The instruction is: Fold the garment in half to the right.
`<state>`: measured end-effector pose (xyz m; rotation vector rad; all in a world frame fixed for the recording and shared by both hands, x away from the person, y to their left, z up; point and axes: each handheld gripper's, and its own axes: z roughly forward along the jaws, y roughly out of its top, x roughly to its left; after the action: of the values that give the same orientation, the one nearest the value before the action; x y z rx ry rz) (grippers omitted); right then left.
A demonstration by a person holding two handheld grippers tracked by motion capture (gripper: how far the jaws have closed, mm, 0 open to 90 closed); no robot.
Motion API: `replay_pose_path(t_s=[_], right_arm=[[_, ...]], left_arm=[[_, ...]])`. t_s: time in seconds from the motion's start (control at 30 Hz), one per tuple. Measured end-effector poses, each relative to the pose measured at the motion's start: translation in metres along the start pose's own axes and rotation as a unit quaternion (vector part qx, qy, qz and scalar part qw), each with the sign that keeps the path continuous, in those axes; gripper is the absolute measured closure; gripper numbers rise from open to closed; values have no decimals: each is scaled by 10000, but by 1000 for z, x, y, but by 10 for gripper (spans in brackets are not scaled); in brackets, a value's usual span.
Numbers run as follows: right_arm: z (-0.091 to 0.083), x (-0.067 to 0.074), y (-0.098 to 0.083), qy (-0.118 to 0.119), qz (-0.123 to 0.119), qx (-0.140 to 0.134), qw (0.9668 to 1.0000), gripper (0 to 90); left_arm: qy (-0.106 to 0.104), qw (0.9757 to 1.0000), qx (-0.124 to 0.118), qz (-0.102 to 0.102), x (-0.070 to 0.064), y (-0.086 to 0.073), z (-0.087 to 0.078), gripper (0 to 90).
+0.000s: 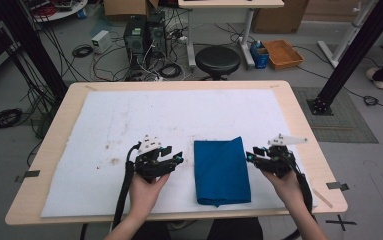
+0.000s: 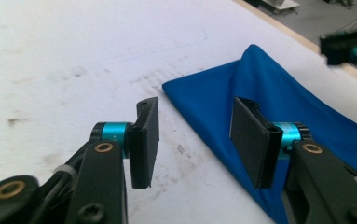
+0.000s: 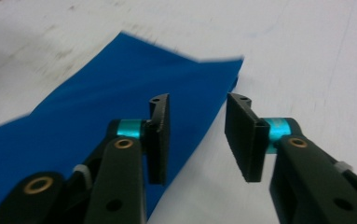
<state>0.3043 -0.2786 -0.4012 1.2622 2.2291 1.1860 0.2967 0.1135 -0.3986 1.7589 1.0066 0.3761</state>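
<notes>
Nearest us, two forearms enter from the table's near edge. We note the left gripper just left of the folded blue fabric cloth, jaws spread, nothing between them. In the left gripper view its pads stand apart above the cloth's edge. We see the right gripper just right of the cloth, jaws likewise spread and empty; its own view shows them over the cloth's border. The cloth lies flat on the white padded sheet covering the pale wooden table. Beyond the far edge, a black round stool and an orange tray on the floor.
</notes>
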Motion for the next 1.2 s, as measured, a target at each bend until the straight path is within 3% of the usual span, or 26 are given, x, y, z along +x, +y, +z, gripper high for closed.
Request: replay_pose_path(t_s=[0.13,0.33,0.47,0.53,0.6,0.67,0.7,0.9,0.97,1.0,1.1,1.2], right_arm=[[-26,17,-29,128,203,-79,9997,577],[-32,32,-58,453,571,353,9967,620],[-29,36,-68,533,696,465,9951,635],[-26,39,-70,489,649,499,9954,678],[-24,40,-72,481,608,561,9954,787],[-24,42,-73,396,432,586,9966,893],[-26,42,-73,369,349,570,9971,900],[-30,41,-75,194,336,596,9975,900],[-31,40,-76,245,374,615,9971,889],[-32,39,-76,274,392,520,9975,797],[-34,40,-73,360,553,321,9973,738],[-31,42,-72,384,582,381,9968,721]], left_arm=[[81,9994,-189,272,12,0,-20,418],[272,9987,-416,136,29,-5,-40,417],[235,9985,-481,84,35,-9,-45,418],[237,9985,-484,73,35,-9,-46,418],[227,9985,-498,89,35,-9,-46,418],[210,9984,-513,111,35,-9,-47,418],[206,9984,-516,109,35,-9,-47,417],[203,9984,-520,111,36,-9,-49,418],[211,9984,-515,102,36,-9,-49,417],[204,9984,-511,96,36,-9,-49,418],[187,9984,-534,73,35,-9,-50,418],[181,9984,-522,108,34,-9,-50,418]])
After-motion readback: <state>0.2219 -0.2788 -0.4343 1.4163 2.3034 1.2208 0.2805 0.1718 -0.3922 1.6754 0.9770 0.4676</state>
